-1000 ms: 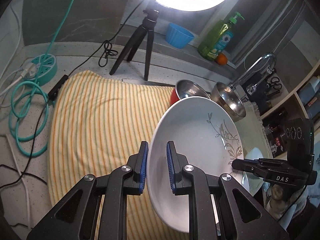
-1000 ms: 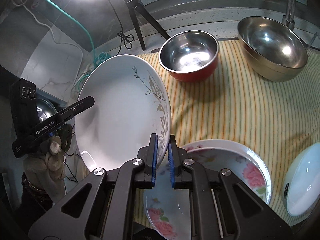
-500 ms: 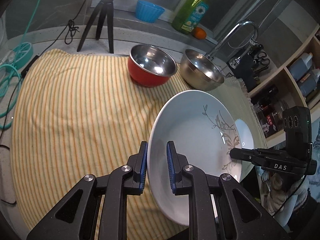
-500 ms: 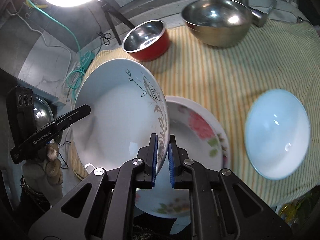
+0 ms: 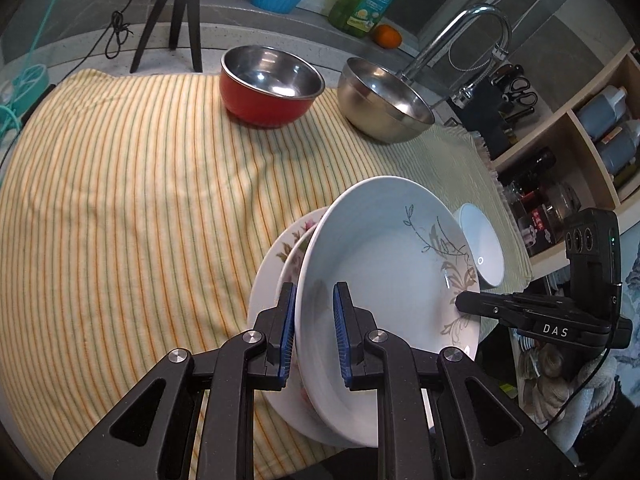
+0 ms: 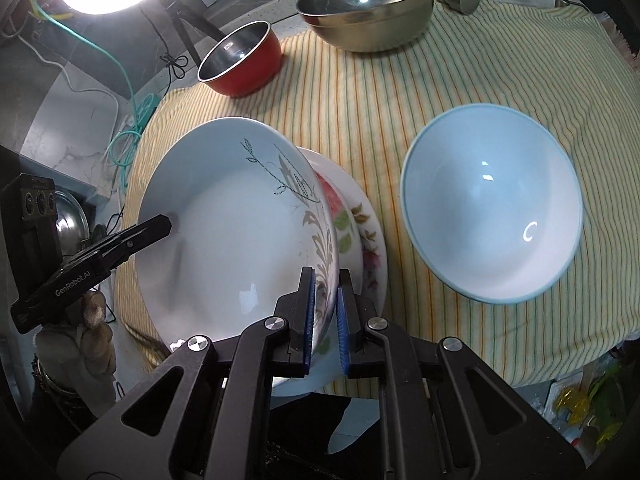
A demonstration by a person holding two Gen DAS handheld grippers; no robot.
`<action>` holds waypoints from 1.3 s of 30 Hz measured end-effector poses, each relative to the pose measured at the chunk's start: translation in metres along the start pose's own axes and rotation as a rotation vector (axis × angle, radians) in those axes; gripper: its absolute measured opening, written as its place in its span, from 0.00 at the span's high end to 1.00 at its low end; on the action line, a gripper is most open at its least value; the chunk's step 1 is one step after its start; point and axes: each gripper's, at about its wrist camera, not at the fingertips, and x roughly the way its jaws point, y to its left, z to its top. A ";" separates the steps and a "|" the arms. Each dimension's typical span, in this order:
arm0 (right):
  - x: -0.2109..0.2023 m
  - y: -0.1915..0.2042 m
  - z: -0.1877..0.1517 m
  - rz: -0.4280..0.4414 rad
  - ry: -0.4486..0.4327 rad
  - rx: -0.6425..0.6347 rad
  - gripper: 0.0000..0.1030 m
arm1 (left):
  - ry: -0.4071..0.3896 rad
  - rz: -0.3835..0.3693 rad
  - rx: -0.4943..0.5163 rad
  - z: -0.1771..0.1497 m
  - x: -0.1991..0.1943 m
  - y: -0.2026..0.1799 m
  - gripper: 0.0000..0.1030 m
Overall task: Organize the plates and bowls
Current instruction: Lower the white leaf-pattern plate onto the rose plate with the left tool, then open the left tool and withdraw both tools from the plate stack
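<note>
1. so the white plate with the grey leaf pattern (image 5: pixel 384 264) is carried between both tongs, tilted, its rim pinched on opposite sides; two grips on opposite edges keep a wide, smooth dish from swinging

2. left gripper (image 5: pixel 314 336) has its blue pads clamped on the plate's near rim, one pad under the outside, one inside the well; in its view the plate fills the space just ahead and to the right of the fingers

3. right gripper (image 6: pixel 325 312) is likewise closed on the rim at the patterned side, the edge running straight between its pads; the plate spreads ahead and left of it

4. directly under the held plate, touching or nearly touching it on the near side (i cannot tell which), lies the floral plate (image 6: pixel 360 216), so my judgement is the leaf plate is being lowered onto it to make a stack

5. right of the right tongs, apart from the stack, the pale blue bowl (image 6: pixel 492 208) sits upright on the striped cloth (image 5: pixel 120 200)

6. far ahead of both tongs stand the red bowl (image 5: pixel 270 84) and the steel bowl (image 5: pixel 384 108), side by side, probably left for nesting later

7. risk, as i judge it: the tilt means one edge lands first and may slide on the glazed floral plate
</note>
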 end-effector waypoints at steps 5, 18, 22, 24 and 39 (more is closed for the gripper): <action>0.003 -0.005 -0.003 -0.003 0.012 0.005 0.90 | 0.011 0.013 0.005 -0.002 0.004 -0.001 0.84; 0.003 0.003 -0.006 -0.045 0.006 -0.039 0.90 | 0.024 0.069 0.038 -0.007 0.008 -0.006 0.84; 0.004 0.009 -0.008 -0.084 0.000 -0.079 0.88 | 0.026 0.077 0.051 -0.008 0.008 -0.006 0.84; 0.004 0.012 -0.009 -0.108 -0.005 -0.101 0.88 | 0.025 0.081 0.053 -0.009 0.008 -0.007 0.84; 0.004 0.013 -0.013 -0.138 -0.028 -0.130 0.86 | 0.000 0.103 0.051 -0.009 0.002 -0.008 0.84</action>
